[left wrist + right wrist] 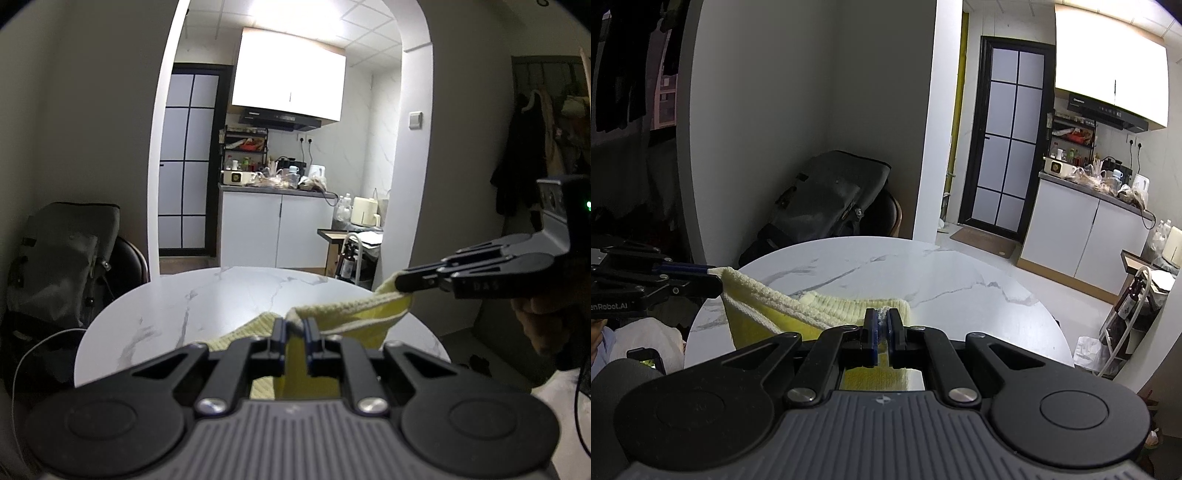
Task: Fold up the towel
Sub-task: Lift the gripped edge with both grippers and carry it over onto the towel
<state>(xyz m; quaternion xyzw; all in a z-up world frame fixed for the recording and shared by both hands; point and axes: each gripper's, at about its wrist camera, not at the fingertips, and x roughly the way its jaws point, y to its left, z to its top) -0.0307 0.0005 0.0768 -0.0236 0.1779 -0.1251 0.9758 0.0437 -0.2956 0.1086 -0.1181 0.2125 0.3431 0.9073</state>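
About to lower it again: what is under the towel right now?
The towel hangs between both tools over the round marble table. Bare tabletop shows beyond its top edge. The part of the table directly beneath the cloth is hidden by the towel and the tools.

Right claw (882, 328) pinching yellow towel (768, 314), left claw (714, 278) gripping its corner, marble table (886, 269)

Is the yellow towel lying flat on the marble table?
No: the towel hangs lifted between the left gripper and right gripper, above the table.
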